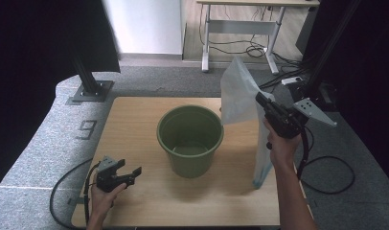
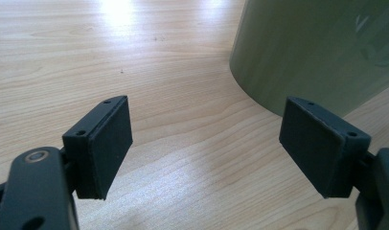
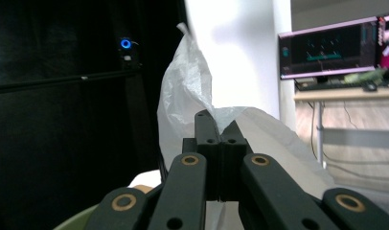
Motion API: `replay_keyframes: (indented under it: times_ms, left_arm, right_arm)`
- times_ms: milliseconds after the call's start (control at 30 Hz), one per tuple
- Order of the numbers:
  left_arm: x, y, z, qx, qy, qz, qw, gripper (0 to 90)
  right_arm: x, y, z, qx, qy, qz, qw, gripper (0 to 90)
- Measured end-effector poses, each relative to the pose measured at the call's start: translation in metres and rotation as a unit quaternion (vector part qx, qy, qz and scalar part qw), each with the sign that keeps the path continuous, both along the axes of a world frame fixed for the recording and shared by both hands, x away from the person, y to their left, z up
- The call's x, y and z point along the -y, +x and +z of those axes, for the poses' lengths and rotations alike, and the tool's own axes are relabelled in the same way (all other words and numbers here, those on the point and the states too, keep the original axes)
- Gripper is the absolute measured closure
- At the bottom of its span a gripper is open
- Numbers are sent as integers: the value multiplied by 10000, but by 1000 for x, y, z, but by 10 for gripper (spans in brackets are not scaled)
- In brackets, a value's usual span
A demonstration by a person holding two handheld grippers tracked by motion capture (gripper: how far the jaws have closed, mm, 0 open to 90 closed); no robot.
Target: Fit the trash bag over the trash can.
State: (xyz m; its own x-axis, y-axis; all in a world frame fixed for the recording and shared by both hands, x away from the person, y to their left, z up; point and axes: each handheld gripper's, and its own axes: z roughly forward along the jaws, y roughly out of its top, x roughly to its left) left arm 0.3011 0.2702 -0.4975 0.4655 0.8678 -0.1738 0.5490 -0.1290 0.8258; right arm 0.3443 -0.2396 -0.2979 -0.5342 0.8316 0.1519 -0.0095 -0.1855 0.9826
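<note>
A green bucket (image 1: 190,139) stands empty in the middle of the wooden table (image 1: 135,120); its wall (image 2: 317,48) rises close ahead in the left gripper view. To its right my right gripper (image 1: 260,99) is shut on a translucent white plastic bag (image 1: 238,96), lifted above the table, with the bag's lower end (image 1: 262,170) hanging down to the tabletop. In the right gripper view the jaws (image 3: 220,129) pinch the bag (image 3: 188,96), which billows up past them. My left gripper (image 1: 130,173) rests low at the table's front left, open, with nothing between its pads (image 2: 108,143).
A desk frame (image 1: 240,28) and loose cables (image 1: 259,50) stand on the floor beyond the table. Black stand posts (image 1: 89,84) flank the far corners. A cable (image 1: 326,167) trails off the table's right edge. A monitor (image 3: 334,45) shows in the right gripper view.
</note>
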Motion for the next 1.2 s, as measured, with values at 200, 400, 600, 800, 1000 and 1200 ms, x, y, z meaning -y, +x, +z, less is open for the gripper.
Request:
replay_keyframes:
  times_ms: [200, 400, 600, 800, 1000, 1200]
  left_arm:
    - [-1, 0, 0, 0, -3, 3, 10000, 186]
    - [-1, 0, 0, -14, 7, 7, 10000, 186]
    - [1, 0, -1, -28, 27, -19, 10000, 187]
    - [0, 0, -1, -29, 13, -11, 10000, 187]
    - [1, 0, -1, -45, 40, -37, 10000, 187]
    - [1, 0, -1, -50, 38, -38, 10000, 187]
  right_arm:
    - [-21, -7, 1, 124, -144, 263, 9995, 888]
    - [-46, -16, -17, 57, -493, 661, 9966, 887]
    - [-73, -18, -48, -306, -854, 1163, 9891, 887]
    - [-92, -18, -69, -526, -1107, 1426, 9822, 887]
    - [-102, -15, -87, -850, -1197, 1626, 9757, 886]
    - [-106, -16, -94, -995, -1301, 1749, 9709, 876]
